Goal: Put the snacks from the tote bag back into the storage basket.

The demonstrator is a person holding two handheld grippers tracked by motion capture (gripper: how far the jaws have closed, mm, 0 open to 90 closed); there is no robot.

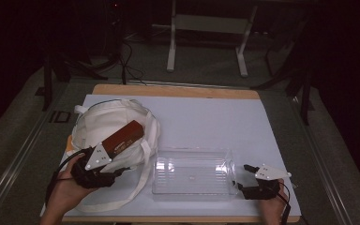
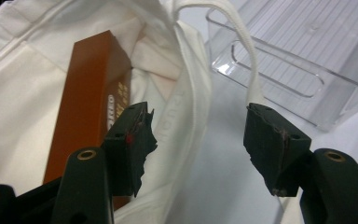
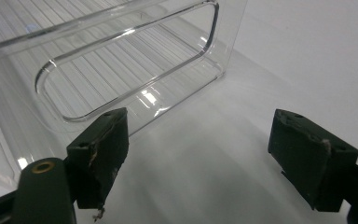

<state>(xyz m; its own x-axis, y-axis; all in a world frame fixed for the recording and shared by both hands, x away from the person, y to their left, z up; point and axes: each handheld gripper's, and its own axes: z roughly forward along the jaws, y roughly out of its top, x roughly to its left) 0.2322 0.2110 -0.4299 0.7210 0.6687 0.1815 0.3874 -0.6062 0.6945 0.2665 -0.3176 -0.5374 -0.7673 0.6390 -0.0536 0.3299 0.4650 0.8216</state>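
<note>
A white cloth tote bag lies at the table's left with a long brown box sticking out of its mouth. My left gripper sits at the bag's near edge, open, its jaws either side of the bag's rim; the brown box lies just beyond its left jaw. A clear plastic bin stands empty in the middle front. My right gripper rests open on the table just right of the bin, with nothing between its jaws.
A white sheet covers the wooden table. The bag's strap loops toward the front edge beside the bin. Beyond the table stand a white frame's legs and cables on the floor.
</note>
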